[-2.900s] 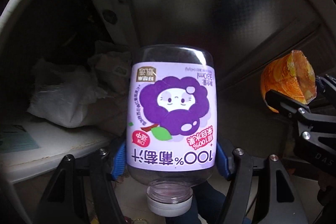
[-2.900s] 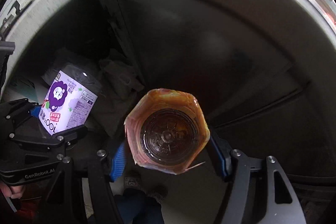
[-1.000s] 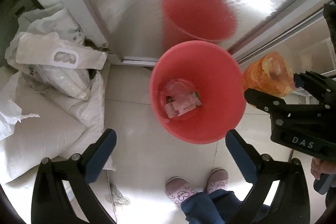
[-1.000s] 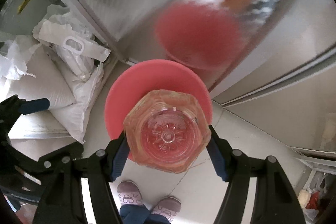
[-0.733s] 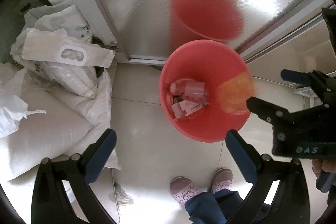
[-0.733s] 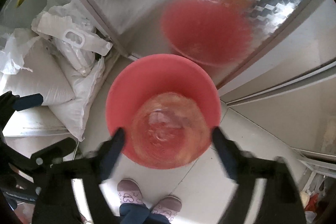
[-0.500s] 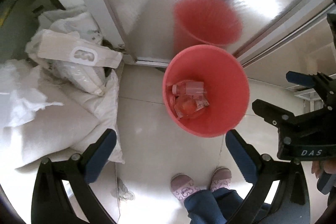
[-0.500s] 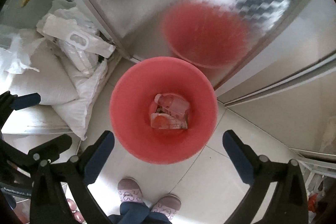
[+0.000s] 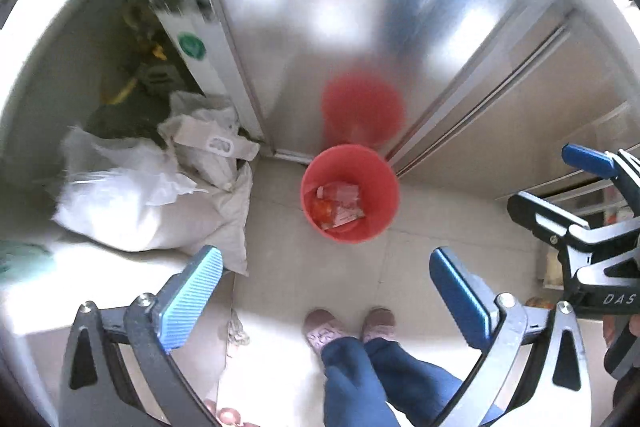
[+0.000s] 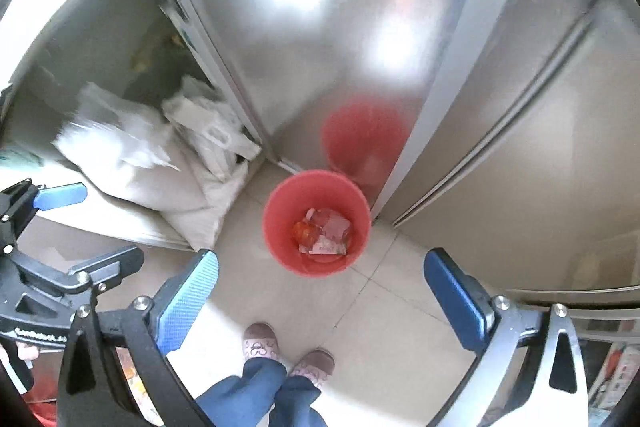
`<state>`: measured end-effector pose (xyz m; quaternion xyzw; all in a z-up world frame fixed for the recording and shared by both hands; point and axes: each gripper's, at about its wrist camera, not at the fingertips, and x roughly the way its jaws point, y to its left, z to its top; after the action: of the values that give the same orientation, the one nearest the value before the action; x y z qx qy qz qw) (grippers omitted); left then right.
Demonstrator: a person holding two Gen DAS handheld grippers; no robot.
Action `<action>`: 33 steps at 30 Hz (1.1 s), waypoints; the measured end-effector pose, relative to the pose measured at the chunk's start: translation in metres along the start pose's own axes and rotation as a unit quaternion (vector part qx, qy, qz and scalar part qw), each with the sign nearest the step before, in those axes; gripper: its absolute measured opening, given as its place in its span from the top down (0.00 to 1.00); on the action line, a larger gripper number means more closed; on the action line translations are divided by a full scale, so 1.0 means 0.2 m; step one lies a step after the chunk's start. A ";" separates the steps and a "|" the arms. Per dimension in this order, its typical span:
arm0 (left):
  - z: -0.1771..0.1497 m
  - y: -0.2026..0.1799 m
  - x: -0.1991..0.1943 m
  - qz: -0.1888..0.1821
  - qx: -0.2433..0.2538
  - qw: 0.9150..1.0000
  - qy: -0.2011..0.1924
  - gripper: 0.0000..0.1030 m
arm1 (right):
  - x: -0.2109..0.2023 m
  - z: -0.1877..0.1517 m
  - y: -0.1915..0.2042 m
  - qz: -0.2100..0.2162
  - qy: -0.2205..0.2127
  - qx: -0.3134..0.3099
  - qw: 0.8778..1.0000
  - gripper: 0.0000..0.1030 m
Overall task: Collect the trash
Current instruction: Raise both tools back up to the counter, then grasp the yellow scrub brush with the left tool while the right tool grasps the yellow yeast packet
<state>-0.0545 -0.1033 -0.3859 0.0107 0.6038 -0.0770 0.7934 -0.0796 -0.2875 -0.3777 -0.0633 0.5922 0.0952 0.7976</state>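
Trash point(image 9: 338, 209) is lying at the bottom of the red bin point(image 9: 388, 203), a clear bottle, an orange wrapper and some paper all jumbled together. You're holding both tools high above it, pointing steeply down. Your left hand-held gripper point(image 9: 326, 281) is gaping wide, nothing between its blue pads point(image 9: 192, 297). Your right hand-held gripper point(image 10: 320, 285) has just been opening and is standing fully spread, empty too, with the bin framed just above the gap. The bin is sitting on the tiled floor point(image 10: 384, 323), tight against the foot of the shiny metal door point(image 9: 348, 7), which is throwing back a blurred red reflection. White sacks point(image 9: 136, 203) are piled against the left edge of the floor, near the bin but not touching it. Your slippers point(image 9: 348, 327) and blue trousers are showing at the floor's near edge.
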 end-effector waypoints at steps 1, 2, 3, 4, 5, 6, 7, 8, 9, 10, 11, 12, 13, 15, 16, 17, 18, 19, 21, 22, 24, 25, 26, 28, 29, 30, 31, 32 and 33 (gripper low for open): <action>0.01 -0.02 -0.09 -0.003 0.000 1.000 -0.007 0.00 | -0.09 0.01 -0.01 0.000 -0.003 0.000 1.000 0.00; 0.02 -0.04 -0.18 -0.004 0.002 1.000 -0.012 0.00 | -0.19 0.02 -0.01 0.001 -0.007 0.000 1.000 0.00; 0.03 -0.06 -0.27 -0.002 0.005 1.000 -0.018 0.00 | -0.28 0.03 -0.02 0.002 -0.012 0.000 1.000 0.00; 0.05 -0.08 -0.36 0.001 0.008 1.000 -0.026 0.00 | -0.37 0.05 -0.01 0.004 -0.017 -0.001 1.000 0.00; 0.07 -0.10 -0.43 0.001 0.008 0.999 -0.032 0.00 | -0.46 0.06 -0.02 0.001 -0.022 -0.002 1.000 0.00; 0.08 -0.11 -0.51 0.000 0.007 0.999 -0.037 0.00 | -0.54 0.08 -0.02 -0.001 -0.028 -0.002 1.000 0.00; 0.10 -0.12 -0.58 -0.001 0.006 0.999 -0.043 0.00 | -0.62 0.09 -0.03 0.000 -0.035 -0.001 0.999 0.00; 0.12 -0.14 -0.65 -0.002 0.005 0.999 -0.048 0.00 | -0.68 0.11 -0.04 0.001 -0.039 0.002 0.999 0.00; 0.14 -0.14 -0.71 0.000 0.004 0.998 -0.055 0.00 | -0.75 0.13 -0.05 0.003 -0.044 0.005 0.999 0.00; 0.16 -0.15 -0.77 0.001 0.005 0.998 -0.062 0.00 | -0.81 0.15 -0.05 0.004 -0.048 0.010 0.999 0.00; 0.18 -0.16 -0.83 0.002 0.007 0.998 -0.069 0.00 | -0.86 0.17 -0.06 0.006 -0.052 0.015 0.999 0.00; 0.21 -0.16 -0.88 0.004 0.009 0.997 -0.076 0.00 | -0.91 0.19 -0.07 0.010 -0.055 0.018 0.998 0.00; 0.23 -0.18 -0.93 0.008 0.010 0.997 -0.082 0.00 | -0.96 0.22 -0.07 0.012 -0.061 0.019 0.998 0.00; 0.29 -0.17 -1.01 0.011 0.014 0.995 -0.095 0.00 | -1.05 0.27 -0.08 0.013 -0.075 0.022 0.997 0.00; 0.33 -0.17 -1.05 0.014 0.016 0.995 -0.100 0.00 | -1.08 0.31 -0.08 0.012 -0.084 0.023 0.996 0.00; 0.37 -0.16 -1.08 0.015 0.016 0.994 -0.107 0.00 | -1.11 0.34 -0.07 0.010 -0.091 0.024 0.996 0.00; 0.42 -0.15 -1.11 0.014 0.017 0.993 -0.115 0.00 | -1.14 0.37 -0.07 0.009 -0.096 0.023 0.995 0.00; 0.46 -0.13 -1.14 0.012 0.017 0.992 -0.123 0.00 | -1.16 0.42 -0.06 0.010 -0.101 0.022 0.995 0.00; 0.56 -0.09 -1.17 0.016 0.019 0.991 -0.134 0.00 | -1.18 0.51 -0.06 0.012 -0.109 0.016 0.994 0.00; 0.61 -0.06 -1.17 0.016 0.018 0.990 -0.139 0.00 | -1.19 0.56 -0.07 0.011 -0.115 0.016 0.993 0.00; 0.74 -0.01 -1.18 0.012 0.016 0.989 -0.144 0.00 | -1.19 0.65 -0.06 0.007 -0.124 0.018 0.992 0.00; 0.80 0.01 -1.18 0.010 0.018 0.989 -0.145 0.00 | -1.19 0.70 -0.06 0.006 -0.129 0.021 0.991 0.00; 0.86 0.03 -1.18 0.009 0.020 0.989 -0.145 0.00 | -1.18 0.76 -0.05 0.005 -0.131 0.023 0.991 0.00; 1.02 0.10 -1.16 0.009 0.028 0.989 -0.145 0.00 | -1.15 0.89 -0.04 0.002 -0.127 0.028 0.992 0.00; 1.09 0.13 -1.13 0.009 0.032 0.989 -0.142 0.00 | -1.13 0.96 -0.06 0.000 -0.127 0.031 0.991 0.00; 1.17 0.16 -1.10 0.008 0.038 0.990 -0.138 0.00 | -1.11 1.03 -0.05 -0.002 -0.128 0.035 0.991 0.00; 1.24 0.17 -1.07 0.007 0.042 0.990 -0.136 0.00 | -1.07 1.10 -0.05 -0.004 -0.126 0.041 0.991 0.00; 1.32 0.20 -1.05 0.006 0.044 0.990 -0.132 0.00 | -1.06 1.15 -0.05 -0.005 -0.123 0.048 0.991 0.00; 1.39 0.24 -1.02 0.005 0.047 0.991 -0.126 0.00 | -1.02 1.21 -0.06 -0.004 -0.120 0.057 0.991 0.00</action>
<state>0.1650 -0.0651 -0.1191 0.0413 0.4950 -0.1027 0.8618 0.0925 -0.2629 -0.1124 -0.0083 0.4960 0.0651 0.8658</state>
